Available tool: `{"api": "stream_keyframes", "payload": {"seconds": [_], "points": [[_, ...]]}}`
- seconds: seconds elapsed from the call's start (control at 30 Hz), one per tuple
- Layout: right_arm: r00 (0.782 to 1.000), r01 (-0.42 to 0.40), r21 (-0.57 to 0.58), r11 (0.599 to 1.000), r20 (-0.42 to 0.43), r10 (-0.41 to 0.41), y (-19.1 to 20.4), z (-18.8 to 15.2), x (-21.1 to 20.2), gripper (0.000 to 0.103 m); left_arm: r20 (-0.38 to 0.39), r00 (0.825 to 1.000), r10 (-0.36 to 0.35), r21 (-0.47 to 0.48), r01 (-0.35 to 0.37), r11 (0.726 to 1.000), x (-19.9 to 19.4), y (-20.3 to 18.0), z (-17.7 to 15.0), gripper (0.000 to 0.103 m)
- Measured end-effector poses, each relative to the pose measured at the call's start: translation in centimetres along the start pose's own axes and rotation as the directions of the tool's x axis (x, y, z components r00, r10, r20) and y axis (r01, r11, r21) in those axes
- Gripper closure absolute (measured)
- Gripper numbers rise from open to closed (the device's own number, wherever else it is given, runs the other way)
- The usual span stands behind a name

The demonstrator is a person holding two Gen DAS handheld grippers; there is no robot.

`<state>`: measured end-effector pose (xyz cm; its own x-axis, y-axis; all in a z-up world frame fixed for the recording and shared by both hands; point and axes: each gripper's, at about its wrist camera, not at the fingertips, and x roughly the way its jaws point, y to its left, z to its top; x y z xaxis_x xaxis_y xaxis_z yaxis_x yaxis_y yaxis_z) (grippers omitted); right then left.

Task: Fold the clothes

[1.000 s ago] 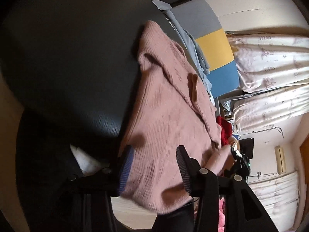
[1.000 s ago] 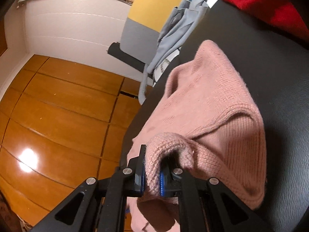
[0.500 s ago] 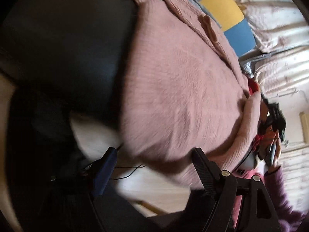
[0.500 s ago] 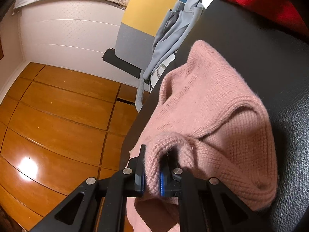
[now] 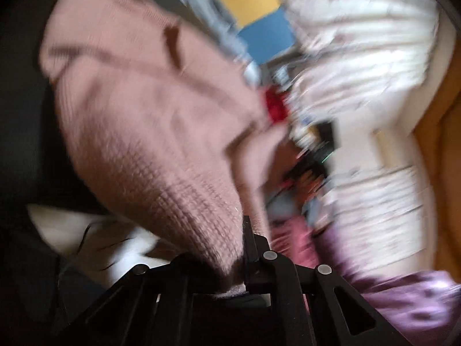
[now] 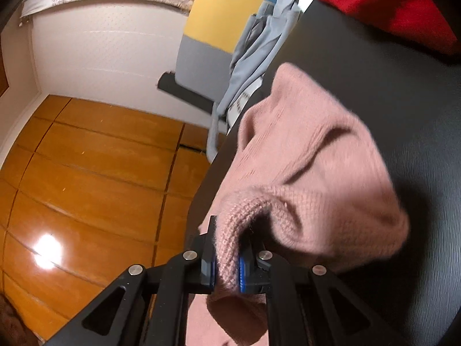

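Pink knit sweater at the black table's floor-side edge. Right gripper is clenched on a bunched fold; left gripper jaws are closing on the hem. Ideally, lift both corners evenly, keeping the knit taut.

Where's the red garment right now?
In the right wrist view the red garment lies at the top right on the far part of the black table, apart from the pink sweater, with the grey-blue clothing draped to its left.
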<state>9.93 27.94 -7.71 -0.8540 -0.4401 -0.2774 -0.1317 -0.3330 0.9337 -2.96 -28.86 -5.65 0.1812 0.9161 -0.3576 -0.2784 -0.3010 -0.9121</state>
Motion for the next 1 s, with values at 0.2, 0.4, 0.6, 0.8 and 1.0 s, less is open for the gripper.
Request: {"api": "stream_keyframes", "payload": {"seconds": [0.2, 0.4, 0.6, 0.8, 1.0], "points": [[0.993, -0.112, 0.073, 0.991, -0.027, 0.114, 2.7, 0.9, -0.6, 0.094, 0.201, 0.959, -0.198, -0.231, 0.243, 0.942, -3.7, 2.7, 8.9, 0.091], [0.999, -0.022, 0.258, 0.966, 0.038, 0.012, -1.4, 6.9, 3.7, 0.093, 0.259, 0.965, -0.045, -0.595, 0.196, 0.779, -0.3, 13.6, 16.8, 0.088], [0.994, 0.108, 0.265, 0.958, -0.023, -0.106, -3.8, 8.4, 6.9, 0.083, 0.255, 0.966, -0.051, -0.629, 0.206, 0.750, 0.9, 16.6, 16.6, 0.069], [0.983, 0.181, 0.095, 0.979, -0.036, -0.178, -2.2, 8.5, 4.8, 0.076, 0.300, 0.952, -0.064, -0.527, 0.221, 0.821, -1.7, 15.6, 17.6, 0.023], [0.985, 0.174, 0.175, 0.969, -0.055, -0.166, -4.8, 5.6, 2.4, 0.083, 0.184, 0.979, 0.089, -0.472, 0.009, 0.881, -1.6, 16.1, 17.9, 0.069]]}}
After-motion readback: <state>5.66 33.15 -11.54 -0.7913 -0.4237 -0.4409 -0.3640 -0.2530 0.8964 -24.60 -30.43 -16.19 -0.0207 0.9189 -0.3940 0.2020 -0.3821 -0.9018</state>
